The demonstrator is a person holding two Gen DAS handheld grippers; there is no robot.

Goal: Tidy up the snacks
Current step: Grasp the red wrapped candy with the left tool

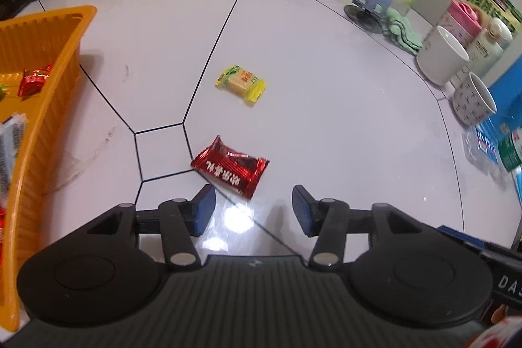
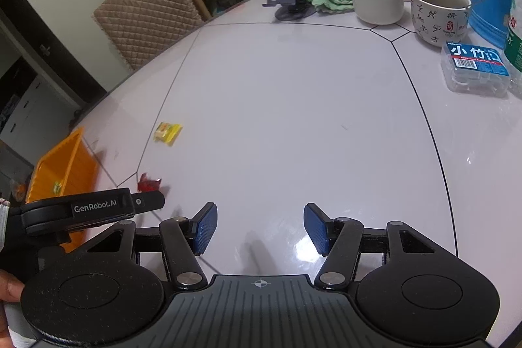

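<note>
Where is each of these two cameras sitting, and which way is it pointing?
Left wrist view: on the left gripper, looking down at the table; red snack packet just ahead, orange basket alongside; open jaws, nothing between.
Right wrist view: on the right gripper, facing bare table toward two cups; open jaws, a thumb at the edge, the left gripper beside it.
Both show the yellow snack packet, red packet and basket.
</note>
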